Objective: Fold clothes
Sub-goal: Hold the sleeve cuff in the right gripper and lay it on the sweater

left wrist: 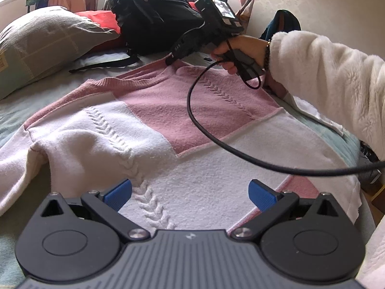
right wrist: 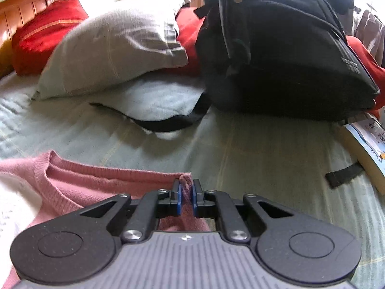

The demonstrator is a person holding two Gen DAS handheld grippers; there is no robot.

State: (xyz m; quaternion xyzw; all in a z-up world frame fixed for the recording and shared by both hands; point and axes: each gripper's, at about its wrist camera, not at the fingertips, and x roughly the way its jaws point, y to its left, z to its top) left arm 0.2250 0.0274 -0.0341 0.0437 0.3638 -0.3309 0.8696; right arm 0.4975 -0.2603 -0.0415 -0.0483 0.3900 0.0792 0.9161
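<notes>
A pink-and-white cable-knit sweater (left wrist: 182, 130) lies spread flat on a pale green bedspread (right wrist: 252, 144), its neckline toward the pillows. No brand name or label can be read anywhere; the printing on the blue-and-white cover of a thick book (right wrist: 365, 149) at the bed's right edge is too small to make out.

The left gripper (left wrist: 190, 193) hovers over the sweater's white lower part, its blue pads spread wide with nothing between them. The right gripper (right wrist: 186, 198) has its blue pads pressed together on a fold of the pink ribbed shoulder edge beside the collar.

Only the left wrist view shows the person's hand (left wrist: 237, 53) in a fluffy white sleeve (left wrist: 324, 82) holding the right gripper, with a black cable (left wrist: 216, 134) looping over the sweater. Only the right wrist view shows the book and the pinch itself. Both show a grey checked pillow (right wrist: 115, 45), a red cushion (right wrist: 45, 33) and a black backpack (right wrist: 276, 43).
</notes>
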